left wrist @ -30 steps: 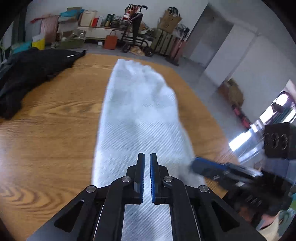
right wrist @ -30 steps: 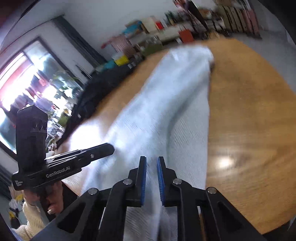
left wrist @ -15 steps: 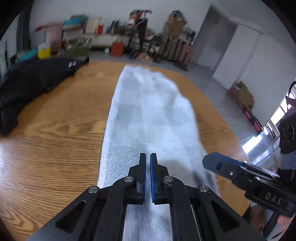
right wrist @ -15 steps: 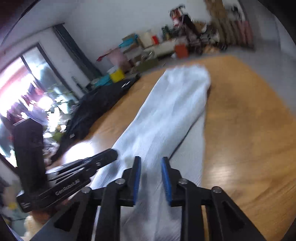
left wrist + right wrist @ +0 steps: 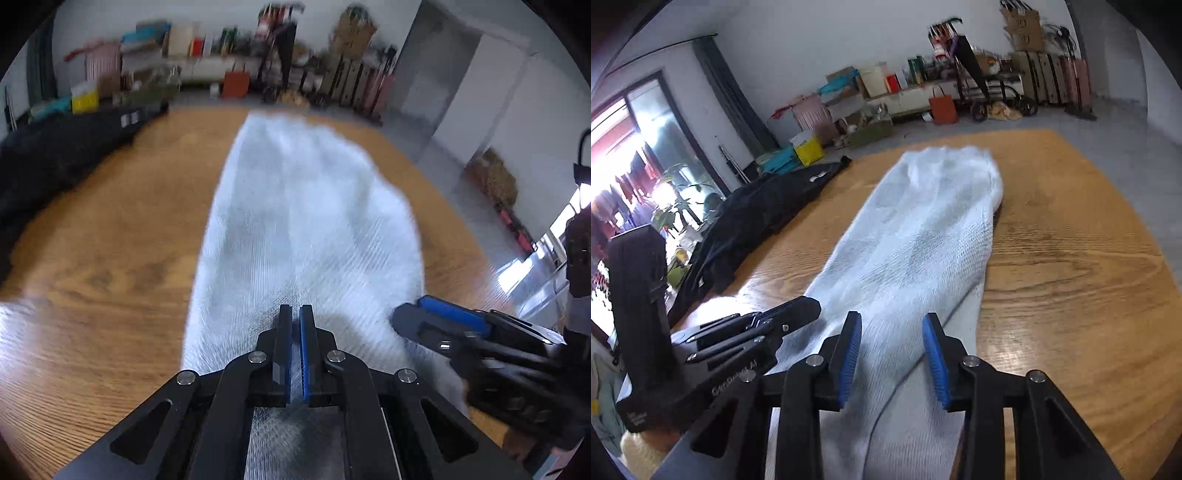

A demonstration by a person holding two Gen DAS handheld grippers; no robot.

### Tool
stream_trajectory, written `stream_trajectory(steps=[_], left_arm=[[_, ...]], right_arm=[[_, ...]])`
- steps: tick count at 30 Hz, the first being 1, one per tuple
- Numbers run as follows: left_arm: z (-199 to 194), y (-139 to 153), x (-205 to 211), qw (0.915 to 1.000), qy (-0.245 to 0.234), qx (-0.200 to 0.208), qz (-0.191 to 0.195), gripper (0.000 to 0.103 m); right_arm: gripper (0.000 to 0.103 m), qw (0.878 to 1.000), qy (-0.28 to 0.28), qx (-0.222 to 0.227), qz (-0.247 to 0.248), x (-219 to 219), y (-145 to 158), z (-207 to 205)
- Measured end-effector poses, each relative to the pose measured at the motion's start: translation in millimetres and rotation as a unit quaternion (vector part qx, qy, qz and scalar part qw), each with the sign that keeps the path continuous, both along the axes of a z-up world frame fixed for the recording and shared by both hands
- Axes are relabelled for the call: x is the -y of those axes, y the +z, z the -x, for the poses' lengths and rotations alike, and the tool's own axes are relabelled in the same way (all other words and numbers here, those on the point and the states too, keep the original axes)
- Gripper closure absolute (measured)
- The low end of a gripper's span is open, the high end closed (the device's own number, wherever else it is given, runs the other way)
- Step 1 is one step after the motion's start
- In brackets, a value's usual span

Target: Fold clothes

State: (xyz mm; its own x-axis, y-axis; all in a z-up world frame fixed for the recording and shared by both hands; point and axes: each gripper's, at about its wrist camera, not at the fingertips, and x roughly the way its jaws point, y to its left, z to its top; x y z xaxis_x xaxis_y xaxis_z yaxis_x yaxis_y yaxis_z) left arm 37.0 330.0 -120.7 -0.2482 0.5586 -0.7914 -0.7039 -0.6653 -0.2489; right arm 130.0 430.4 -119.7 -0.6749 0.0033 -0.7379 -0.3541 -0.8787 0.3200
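The white garment (image 5: 923, 240) lies as a long folded strip along the middle of the wooden tabletop (image 5: 1071, 266). The left tongs (image 5: 294, 325) are closed and pinch nothing I can see; the right tongs (image 5: 892, 343) are opening above the near end. Next, both should grip the near corners evenly. A black garment (image 5: 768, 206) lies at the left edge; the room behind is cluttered

The left tool (image 5: 291, 314) points downward with its blue-padded jaws nearly together; whether they pinch anything cannot be told. The right tool (image 5: 892, 325) also points downward, its jaws apart and opening, the pads pressing on nothing. Each tool shows in the other's view, side by side and near one another, the left one's black handle upright.
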Motion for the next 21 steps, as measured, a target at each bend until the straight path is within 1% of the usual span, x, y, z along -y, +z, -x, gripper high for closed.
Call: stream_trajectory(steps=[1,2,3,5,8,10,11,13,14,17,18,20,21], left_arm=[[3.3,-6.1,0.4,0.9998,-0.001,0.017,0.007,0.097],[7.2,-5.7,3.2,0.9996,0.001,0.026,-0.006,0.097],[11.4,-6.6,4.3,0.9992,0.000,0.039,-0.010,0.097],[16.6,-5.9,4.2,0.9986,-0.002,0.053,-0.007,0.097],[15.5,5.8,-1.8,0.9982,-0.011,0.050,0.029,0.097],[18.8,13.1,-4.2,0.9967,-0.019,0.065,0.045,0.097],[20.8,16.5,-5.1,0.9957,-0.022,0.072,0.055,0.097],[23.2,22.2,-6.1,0.9943,-0.026,0.069,0.076,0.097],[24.3,23.7,-6.5,0.9932,-0.028,0.068,0.091,0.097],[27.2,25.5,-7.5,0.9869,-0.039,0.077,0.136,0.097],[28.0,27.4,-7.3,0.9852,-0.045,0.080,0.145,0.097],[30.3,29.8,-8.7,0.9803,-0.059,0.092,0.164,0.097],[31.8,29.6,-10.2,0.9777,-0.065,0.099,0.173,0.097]], right_arm=[[0.066,1.000,-0.002,0.018,0.001,-2.4,-6.9,6.4],[0.066,0.999,-0.005,0.031,0.001,-2.6,-15.6,9.7],[0.066,0.999,-0.009,0.043,0.000,-2.5,-24.4,12.6],[0.067,0.999,-0.009,0.053,-0.003,-0.7,-22.8,13.6],[0.067,0.998,-0.007,0.069,-0.006,1.8,-15.1,15.7],[0.067,0.998,0.000,0.069,-0.005,3.5,-1.6,16.9],[0.067,0.998,0.003,0.068,-0.012,5.7,5.4,19.9],[0.065,0.997,0.010,0.065,-0.028,10.7,19.3,27.1],[0.065,0.997,0.016,0.069,-0.033,12.4,21.2,30.8],[0.065,0.993,0.043,0.101,-0.037,19.5,16.5,41.2],[0.066,0.991,0.050,0.115,-0.037,21.7,12.7,44.2],[0.065,0.988,0.048,0.139,-0.038,18.8,4.0,45.9],[0.064,0.988,0.045,0.144,-0.031,16.8,3.0,46.4]])
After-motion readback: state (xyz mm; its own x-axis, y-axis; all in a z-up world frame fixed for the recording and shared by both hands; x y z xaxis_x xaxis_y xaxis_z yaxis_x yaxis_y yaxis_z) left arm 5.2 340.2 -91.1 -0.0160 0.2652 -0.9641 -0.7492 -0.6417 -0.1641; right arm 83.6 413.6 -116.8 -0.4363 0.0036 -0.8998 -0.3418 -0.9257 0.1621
